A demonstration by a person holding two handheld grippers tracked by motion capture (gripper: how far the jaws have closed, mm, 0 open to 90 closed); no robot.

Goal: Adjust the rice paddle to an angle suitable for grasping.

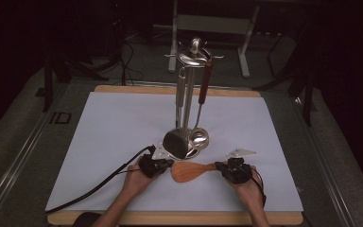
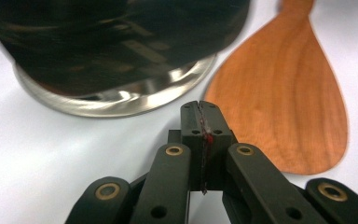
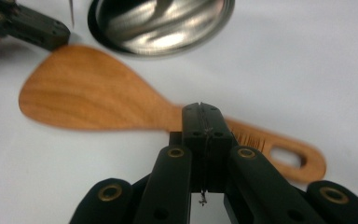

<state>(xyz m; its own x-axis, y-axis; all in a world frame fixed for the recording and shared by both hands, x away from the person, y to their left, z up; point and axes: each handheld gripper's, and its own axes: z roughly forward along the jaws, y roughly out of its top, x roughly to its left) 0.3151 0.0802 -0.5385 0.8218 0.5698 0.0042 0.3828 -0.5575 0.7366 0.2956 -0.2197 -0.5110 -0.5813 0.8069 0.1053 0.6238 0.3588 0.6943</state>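
A: Where is the wooden spatula (image 1: 189, 171)?
B: Low centre, flat on the desk (image 1: 118, 123), below the utensil stand (image 1: 189, 99).
A: And the tongs?
B: Left tongs (image 2: 200, 106) and right tongs (image 3: 202, 108) both clenched, empty.

1. The left claw (image 1: 169, 163) is matte black, with brass-ringed pivot screws on its linkage arms.
2. A long black cable (image 1: 99, 184) trails from it.
3. The right claw (image 1: 219, 166) is of the same black build, and a grey three-cornered plate (image 1: 241, 152) sits on top.
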